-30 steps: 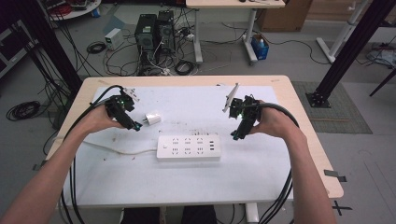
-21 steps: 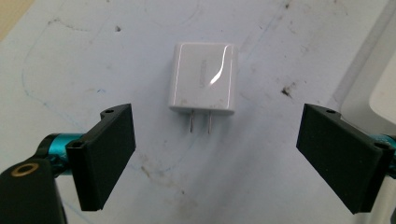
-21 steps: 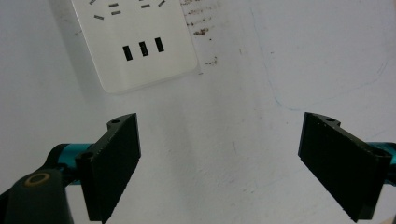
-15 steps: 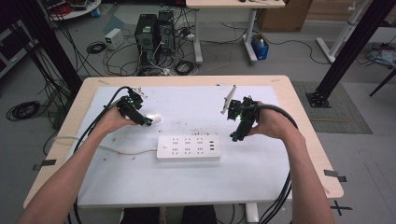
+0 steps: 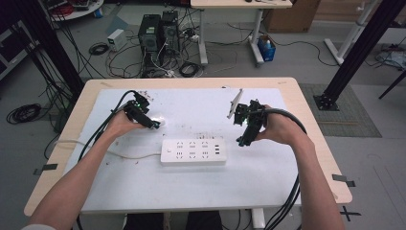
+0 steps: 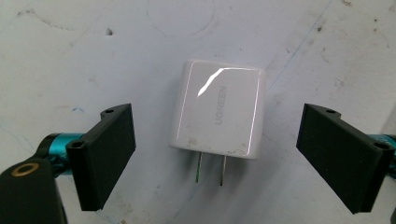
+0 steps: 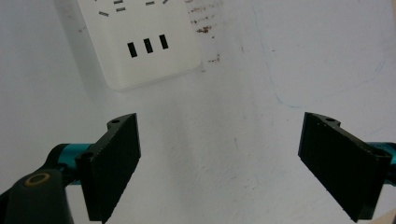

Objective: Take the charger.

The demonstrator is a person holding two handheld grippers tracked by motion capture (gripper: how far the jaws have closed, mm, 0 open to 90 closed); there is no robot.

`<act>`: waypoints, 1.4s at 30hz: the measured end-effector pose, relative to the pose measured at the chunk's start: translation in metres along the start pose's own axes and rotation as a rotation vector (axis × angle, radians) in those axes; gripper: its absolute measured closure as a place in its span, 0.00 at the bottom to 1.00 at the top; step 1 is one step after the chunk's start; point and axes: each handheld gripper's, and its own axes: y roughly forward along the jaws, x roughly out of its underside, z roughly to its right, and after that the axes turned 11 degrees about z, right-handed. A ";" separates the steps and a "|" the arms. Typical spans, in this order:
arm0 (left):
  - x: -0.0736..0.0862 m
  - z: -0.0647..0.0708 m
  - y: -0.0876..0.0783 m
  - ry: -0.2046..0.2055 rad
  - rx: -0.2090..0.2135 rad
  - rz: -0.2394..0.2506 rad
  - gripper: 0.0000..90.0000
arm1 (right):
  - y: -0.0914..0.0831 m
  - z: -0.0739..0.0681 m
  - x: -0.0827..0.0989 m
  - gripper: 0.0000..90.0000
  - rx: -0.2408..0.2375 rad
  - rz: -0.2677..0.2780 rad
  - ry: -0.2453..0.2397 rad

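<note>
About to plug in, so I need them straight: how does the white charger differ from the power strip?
The charger is a small, squarish block with two bare prongs; the power strip is a long flat bar with rows of sockets and three USB slots. The charger lies loose between the open left gripper jaws; the power strip trails a cord. Both are white and lie flat on the table.

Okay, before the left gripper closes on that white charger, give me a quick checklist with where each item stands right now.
1. Left gripper open wide enough: ok.
2. White charger lies between its jaws: ok, nearer the left jaw.
3. Pads touching the charger: not ok, gaps on both sides.
4. Prongs look straight: ok.
5. Power strip sockets free: ok, nothing plugged in.
6. Right gripper open, holding nothing: ok.
</note>
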 end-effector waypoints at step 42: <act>0.005 -0.004 0.014 0.063 0.050 -0.020 0.47 | 0.003 0.000 0.004 0.14 -0.007 -0.027 0.017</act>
